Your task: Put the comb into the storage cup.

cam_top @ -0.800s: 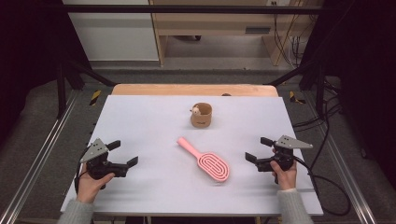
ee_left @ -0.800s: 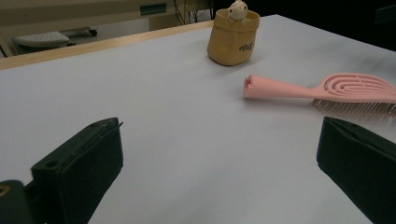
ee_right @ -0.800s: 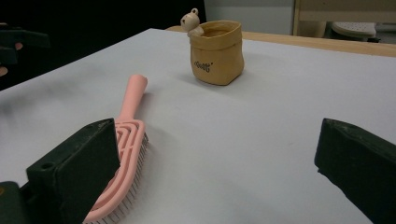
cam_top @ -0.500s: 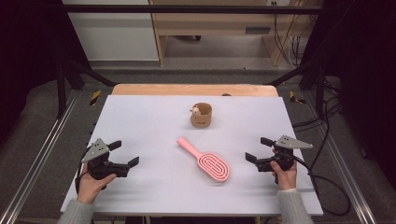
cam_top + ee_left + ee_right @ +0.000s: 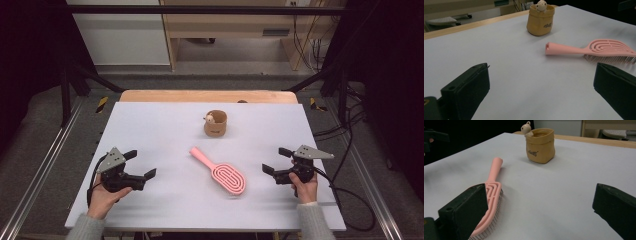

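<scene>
- Hairbrush (image 5: 220, 170), pink, lies flat at centre of the high view, a bit below mid-frame on the white tabletop (image 5: 150, 125); handle end points to upper left, oval head to lower right. Bristles face down, so it sits stable w/ the slim handle free; judged the easiest part to pinch.
- Pouch (image 5: 216, 123), small tan w/ a bear figure on its rim, stands upright above the brush in the frame, apart from it, mouth open upward. Probably where the brush is meant to go, but that's a guess from layout.
- Left tongs (image 5: 139, 165) at lower left of the high view, right tongs (image 5: 277, 161) at lower right; both released, jaws spread wide, nothing between them. They flank the brush, each near but not touching, jaws aimed inward at it; reads as a ready pose before a reach.
- Hands: a hand (image 5: 102, 197) on the left tool, another (image 5: 304, 187) on the right, wrists in from the bottom edge.
- Left gripper view adds: the brush (image 5: 589, 50) side-on at right of frame, bristles visibly under the head, and print on the pouch (image 5: 540, 21) front; too small to read.
- Right gripper view adds: brush head (image 5: 490, 207) just behind its left jaw, so right tongs look closer to the head than the high view suggests.
- High view alone gives the overall spacing.
</scene>
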### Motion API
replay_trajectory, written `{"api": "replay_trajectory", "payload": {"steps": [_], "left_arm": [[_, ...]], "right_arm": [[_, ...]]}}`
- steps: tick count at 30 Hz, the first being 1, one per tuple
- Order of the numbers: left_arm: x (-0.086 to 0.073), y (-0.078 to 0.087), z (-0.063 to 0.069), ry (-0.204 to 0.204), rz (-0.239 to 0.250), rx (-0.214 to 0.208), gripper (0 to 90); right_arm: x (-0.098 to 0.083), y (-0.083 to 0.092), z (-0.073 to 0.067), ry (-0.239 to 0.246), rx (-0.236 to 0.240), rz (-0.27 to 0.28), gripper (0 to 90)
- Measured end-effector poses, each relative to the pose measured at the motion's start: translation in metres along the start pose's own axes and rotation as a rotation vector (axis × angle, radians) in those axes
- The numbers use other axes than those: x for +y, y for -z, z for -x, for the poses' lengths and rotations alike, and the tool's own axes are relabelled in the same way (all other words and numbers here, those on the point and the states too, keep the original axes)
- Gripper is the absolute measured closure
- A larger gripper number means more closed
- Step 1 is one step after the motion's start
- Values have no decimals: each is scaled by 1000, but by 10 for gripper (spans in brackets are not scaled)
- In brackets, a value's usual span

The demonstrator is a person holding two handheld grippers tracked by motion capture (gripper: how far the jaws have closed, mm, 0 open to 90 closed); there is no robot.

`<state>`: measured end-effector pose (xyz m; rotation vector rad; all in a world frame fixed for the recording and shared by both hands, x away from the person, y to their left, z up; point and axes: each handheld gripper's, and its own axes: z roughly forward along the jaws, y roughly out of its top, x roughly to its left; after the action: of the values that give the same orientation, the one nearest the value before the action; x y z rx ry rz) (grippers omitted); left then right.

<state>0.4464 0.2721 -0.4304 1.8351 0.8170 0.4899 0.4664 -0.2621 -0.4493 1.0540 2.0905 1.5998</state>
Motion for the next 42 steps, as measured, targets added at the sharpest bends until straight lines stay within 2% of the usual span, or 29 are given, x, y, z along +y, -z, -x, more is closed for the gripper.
{"api": "replay_trajectory", "payload": {"steps": [20,27,42], "left_arm": [[14,-15,7,3,-37,7,2],[21,-19,9,1,-36,2,1],[34,-39,16,-4,-47,-15,0]], "right_arm": [[0,0,0,10,1,-6,4],[0,1,0,11,0,-6,4],[0,1,0,12,0,-7,4]]}}
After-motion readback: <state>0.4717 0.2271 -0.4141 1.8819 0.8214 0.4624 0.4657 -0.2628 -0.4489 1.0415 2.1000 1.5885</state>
